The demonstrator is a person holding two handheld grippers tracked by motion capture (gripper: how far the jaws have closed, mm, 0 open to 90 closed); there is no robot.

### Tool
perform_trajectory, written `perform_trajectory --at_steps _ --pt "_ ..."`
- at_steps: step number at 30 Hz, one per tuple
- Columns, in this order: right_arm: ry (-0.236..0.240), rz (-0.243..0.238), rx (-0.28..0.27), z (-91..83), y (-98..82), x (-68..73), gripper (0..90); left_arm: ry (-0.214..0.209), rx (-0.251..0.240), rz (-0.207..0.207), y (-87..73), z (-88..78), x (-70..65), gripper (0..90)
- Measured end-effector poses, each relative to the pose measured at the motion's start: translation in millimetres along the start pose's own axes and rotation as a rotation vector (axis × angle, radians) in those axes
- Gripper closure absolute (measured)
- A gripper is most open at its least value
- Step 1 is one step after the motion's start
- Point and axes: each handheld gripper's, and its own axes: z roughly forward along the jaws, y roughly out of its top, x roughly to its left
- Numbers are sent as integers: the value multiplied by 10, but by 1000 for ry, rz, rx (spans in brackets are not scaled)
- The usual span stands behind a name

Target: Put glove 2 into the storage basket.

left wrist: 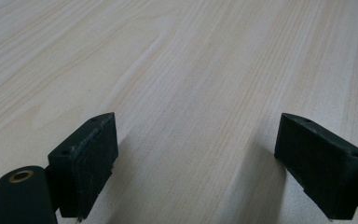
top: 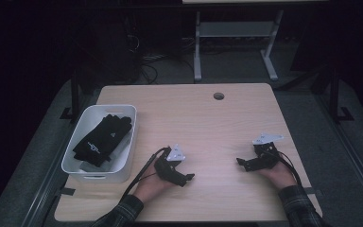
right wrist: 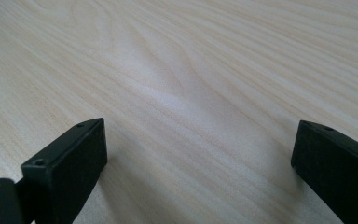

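We hold both grippers low on the table [top: 217, 127], jaws spread wide on nothing: bare wood lies between and ahead of the left gripper [top: 187, 178] and right gripper [top: 240, 162]. The black gloves [top: 103, 138] lie in the white bin [top: 88, 176], well left of the left gripper's fingers; the dim light blurs their folds.

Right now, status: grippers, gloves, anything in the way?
Left gripper open, empty, low over table. Right gripper open, empty. Black gloves lie in white bin, untouched. Path to bin unobstructed.
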Motion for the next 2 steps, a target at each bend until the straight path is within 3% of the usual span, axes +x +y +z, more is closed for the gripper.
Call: perform_trajectory --at_steps 2 --pt "0 0 0 0 0 0 32 0 0 0 0 0 0 123"
